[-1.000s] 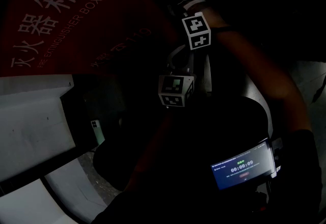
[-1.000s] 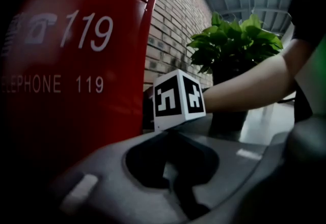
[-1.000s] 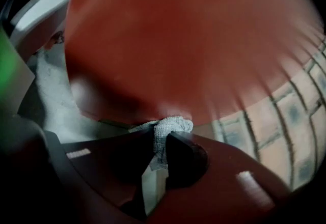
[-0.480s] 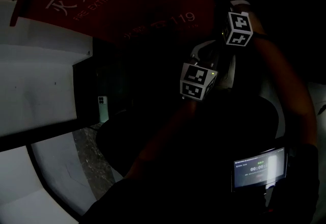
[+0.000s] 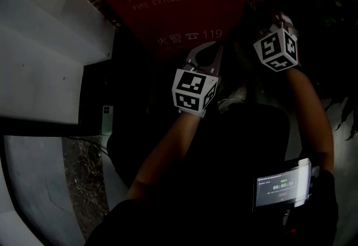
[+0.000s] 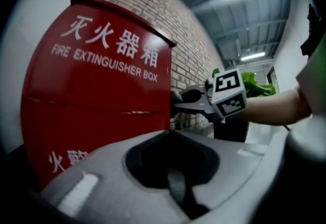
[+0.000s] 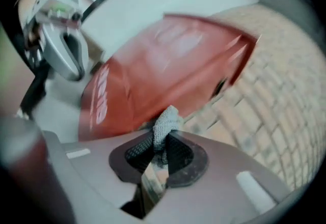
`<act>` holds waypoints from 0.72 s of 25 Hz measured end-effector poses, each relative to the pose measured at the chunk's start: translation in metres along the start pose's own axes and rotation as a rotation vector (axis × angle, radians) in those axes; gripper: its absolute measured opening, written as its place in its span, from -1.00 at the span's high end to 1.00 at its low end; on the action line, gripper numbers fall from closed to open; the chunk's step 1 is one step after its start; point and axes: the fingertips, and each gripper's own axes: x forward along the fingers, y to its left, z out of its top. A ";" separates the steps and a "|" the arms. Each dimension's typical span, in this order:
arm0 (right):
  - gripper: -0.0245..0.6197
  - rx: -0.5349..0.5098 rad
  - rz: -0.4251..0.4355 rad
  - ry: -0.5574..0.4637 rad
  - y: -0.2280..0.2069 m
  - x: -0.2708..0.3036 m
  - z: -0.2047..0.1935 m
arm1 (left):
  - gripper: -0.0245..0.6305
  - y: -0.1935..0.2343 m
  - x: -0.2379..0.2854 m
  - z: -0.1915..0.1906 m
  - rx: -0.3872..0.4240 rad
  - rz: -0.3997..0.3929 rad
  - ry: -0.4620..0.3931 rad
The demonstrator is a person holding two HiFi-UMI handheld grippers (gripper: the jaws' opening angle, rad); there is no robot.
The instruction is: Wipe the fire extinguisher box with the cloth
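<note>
Brick wall (image 6: 196, 60) behind, dim light from the head view. Red fire extinguisher box (image 6: 97, 101) stands against it, straight ahead of both grippers. Right gripper (image 7: 155, 167) is clamped on a grey knit cloth (image 7: 165, 126), a tuft poking past the jaw tips, close to the box's right edge; contact not clear, view blurred. Left gripper (image 6: 175, 187) has its jaws together, nothing between them, idle before the front panel. Judgement: lead with the tuft, not the jaw tips; press lightly and sweep the face in overlapping strokes; hold the left gripper out of the path
</note>
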 end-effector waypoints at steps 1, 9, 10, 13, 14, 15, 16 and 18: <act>0.79 0.023 -0.023 -0.013 -0.010 -0.009 0.016 | 0.92 0.007 -0.008 0.014 0.010 0.009 -0.021; 0.78 0.282 -0.190 -0.082 -0.056 -0.065 0.097 | 0.92 0.090 -0.090 0.086 0.081 0.120 -0.115; 0.78 0.275 -0.188 -0.101 -0.051 -0.066 0.115 | 0.92 0.102 -0.100 0.091 0.096 0.138 -0.118; 0.78 0.184 -0.161 -0.150 -0.028 -0.056 0.173 | 0.92 0.140 -0.126 0.106 0.113 0.192 -0.131; 0.78 0.146 -0.147 -0.164 -0.019 -0.050 0.191 | 0.92 0.152 -0.134 0.111 0.106 0.210 -0.140; 0.78 0.113 -0.130 -0.179 -0.009 -0.043 0.210 | 0.92 0.163 -0.141 0.115 0.099 0.226 -0.147; 0.78 0.093 -0.108 -0.197 0.001 -0.036 0.228 | 0.92 0.174 -0.148 0.119 0.095 0.239 -0.151; 0.78 0.101 -0.052 -0.244 0.024 -0.022 0.263 | 0.92 0.193 -0.160 0.127 0.103 0.259 -0.152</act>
